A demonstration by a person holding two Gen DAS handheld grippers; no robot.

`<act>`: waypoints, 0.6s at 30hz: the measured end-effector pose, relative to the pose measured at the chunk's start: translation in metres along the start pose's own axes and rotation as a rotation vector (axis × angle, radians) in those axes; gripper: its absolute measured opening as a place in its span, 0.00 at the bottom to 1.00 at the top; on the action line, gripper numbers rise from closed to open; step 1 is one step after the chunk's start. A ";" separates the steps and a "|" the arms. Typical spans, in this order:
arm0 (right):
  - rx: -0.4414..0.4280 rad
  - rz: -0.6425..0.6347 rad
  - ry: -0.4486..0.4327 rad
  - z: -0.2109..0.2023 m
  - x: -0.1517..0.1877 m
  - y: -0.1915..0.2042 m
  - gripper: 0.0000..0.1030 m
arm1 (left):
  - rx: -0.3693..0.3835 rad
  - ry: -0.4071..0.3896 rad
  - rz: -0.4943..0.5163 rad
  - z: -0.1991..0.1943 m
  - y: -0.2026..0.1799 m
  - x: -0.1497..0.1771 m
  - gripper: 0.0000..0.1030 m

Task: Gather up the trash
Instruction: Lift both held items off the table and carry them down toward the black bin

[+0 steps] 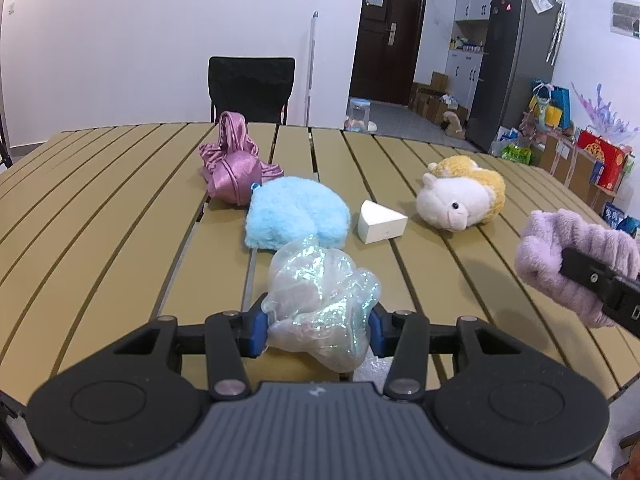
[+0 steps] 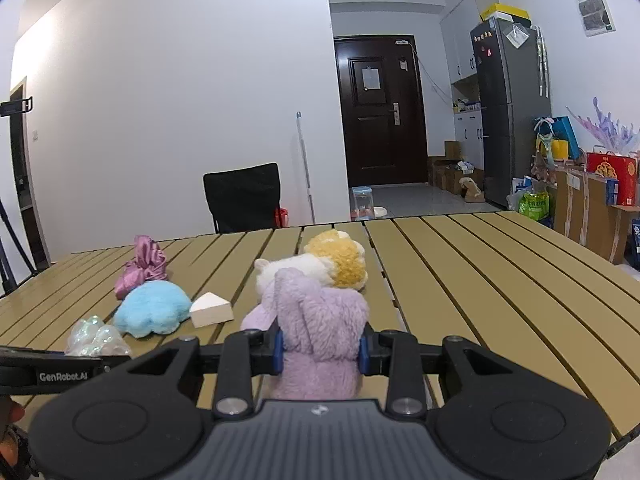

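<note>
My left gripper (image 1: 318, 330) is shut on a crumpled iridescent clear plastic wrapper (image 1: 320, 296) near the table's front edge; the wrapper also shows in the right wrist view (image 2: 94, 338). My right gripper (image 2: 321, 350) is shut on a lilac plush toy (image 2: 320, 320) and holds it above the table; the toy shows at the right in the left wrist view (image 1: 576, 256). On the slatted tan table (image 1: 100, 200) lie a fluffy blue plush (image 1: 296, 218), a white wedge block (image 1: 380, 222), a white-and-yellow plush animal (image 1: 460, 194) and a pink satin bundle (image 1: 234, 164).
A black chair (image 1: 251, 88) stands behind the table's far edge. A white pole (image 1: 311, 64) leans on the wall. A dark door (image 2: 380, 112), a fridge (image 2: 512, 108) and stacked boxes and bags (image 2: 592, 196) are at the right.
</note>
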State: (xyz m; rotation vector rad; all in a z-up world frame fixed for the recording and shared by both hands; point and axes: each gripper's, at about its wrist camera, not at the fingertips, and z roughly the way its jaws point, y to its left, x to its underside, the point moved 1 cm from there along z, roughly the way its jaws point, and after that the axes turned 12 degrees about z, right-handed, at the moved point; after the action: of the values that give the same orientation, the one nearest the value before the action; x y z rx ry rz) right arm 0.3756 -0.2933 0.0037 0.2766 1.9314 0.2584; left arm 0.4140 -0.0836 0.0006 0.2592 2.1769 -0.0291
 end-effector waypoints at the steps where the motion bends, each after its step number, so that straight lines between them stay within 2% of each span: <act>1: -0.002 -0.008 -0.003 -0.003 0.000 0.001 0.31 | 0.000 -0.009 -0.001 -0.004 0.000 0.000 0.46; 11: -0.029 -0.097 -0.059 -0.047 0.012 0.026 0.31 | -0.017 -0.100 -0.007 -0.053 0.003 0.011 0.46; 18: -0.061 -0.110 -0.047 -0.077 0.031 0.036 0.31 | -0.024 -0.105 -0.025 -0.083 0.012 0.032 0.46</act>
State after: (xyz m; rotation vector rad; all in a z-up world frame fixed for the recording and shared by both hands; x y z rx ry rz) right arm 0.2951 -0.2530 0.0161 0.1350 1.8818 0.2356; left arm 0.3319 -0.0563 0.0234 0.2119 2.0750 -0.0302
